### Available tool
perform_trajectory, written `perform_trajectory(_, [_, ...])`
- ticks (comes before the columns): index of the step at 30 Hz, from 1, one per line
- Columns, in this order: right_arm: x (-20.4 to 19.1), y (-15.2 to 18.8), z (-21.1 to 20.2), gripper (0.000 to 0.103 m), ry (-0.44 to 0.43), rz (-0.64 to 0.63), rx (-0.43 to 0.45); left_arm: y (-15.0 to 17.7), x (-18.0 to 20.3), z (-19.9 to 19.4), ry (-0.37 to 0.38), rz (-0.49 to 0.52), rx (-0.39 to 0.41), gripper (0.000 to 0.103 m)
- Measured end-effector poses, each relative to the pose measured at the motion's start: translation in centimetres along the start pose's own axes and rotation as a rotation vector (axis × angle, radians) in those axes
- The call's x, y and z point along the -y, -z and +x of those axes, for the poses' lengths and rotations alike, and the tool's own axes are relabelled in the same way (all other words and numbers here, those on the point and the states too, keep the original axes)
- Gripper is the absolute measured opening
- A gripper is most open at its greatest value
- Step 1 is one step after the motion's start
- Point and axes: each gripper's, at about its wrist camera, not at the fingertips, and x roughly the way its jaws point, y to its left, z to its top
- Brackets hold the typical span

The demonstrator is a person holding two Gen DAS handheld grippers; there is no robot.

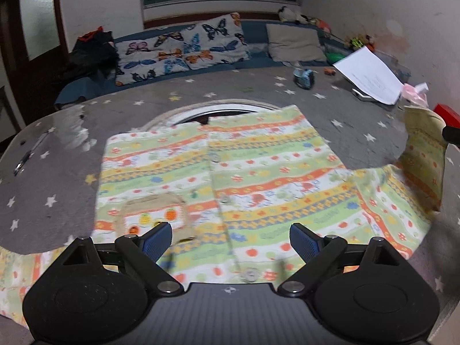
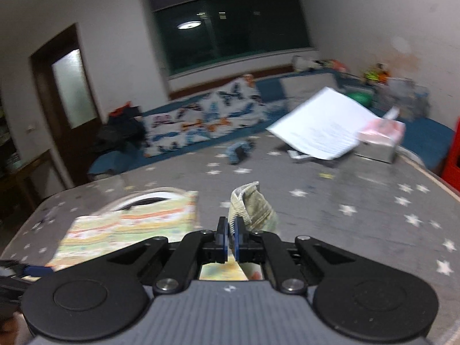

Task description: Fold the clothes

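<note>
A grey star-patterned table [image 1: 57,178] is seen before a blue sofa with a butterfly cushion [image 1: 184,49], and a striped children's shirt [image 1: 230,172] is spread flat on it. A white paper [image 1: 371,74] and a pink tissue box [image 2: 379,135] are set far right. The left tongs [image 1: 230,238] are held wide above the hem, while the right tongs [image 2: 229,237] are clamped on the lifted sleeve [image 2: 253,204], a grip shown closely only in the right view.
</note>
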Motion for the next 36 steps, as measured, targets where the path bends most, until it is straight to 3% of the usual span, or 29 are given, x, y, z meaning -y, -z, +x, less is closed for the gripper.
perform_trajectory(13, [-13.3,0.8,1.7,0.001,-0.308,-0.196,-0.089,1.1,-6.0,-1.9,-0.072,-0.124,0.031,0.091])
perform_trajectory(17, [-15.5,2.7,2.2,0.004,-0.263,-0.321,-0.092,1.7,-7.2,-2.3,-0.085,-0.132,0.034,0.091])
perform_trajectory(21, [-15.5,5.0,3.0,0.027,-0.182,-0.421,-0.160,1.9,-7.6,-2.1,-0.077,-0.150,0.029,0.091])
perform_trajectory(24, [-14.8,6.5,3.3,0.037,-0.142,-0.457,-0.217,1.9,-7.3,-1.7,-0.070,-0.147,0.021,0.091])
perform_trajectory(33, [-13.1,8.5,6.1,0.037,-0.098,-0.440,-0.277,2.0,-7.0,-1.2,-0.085,-0.133,0.005,0.091])
perform_trajectory(36, [-12.7,8.2,6.1,0.025,-0.107,-0.407,-0.274,2.1,-7.2,-1.2,-0.089,-0.140,0.003,0.091])
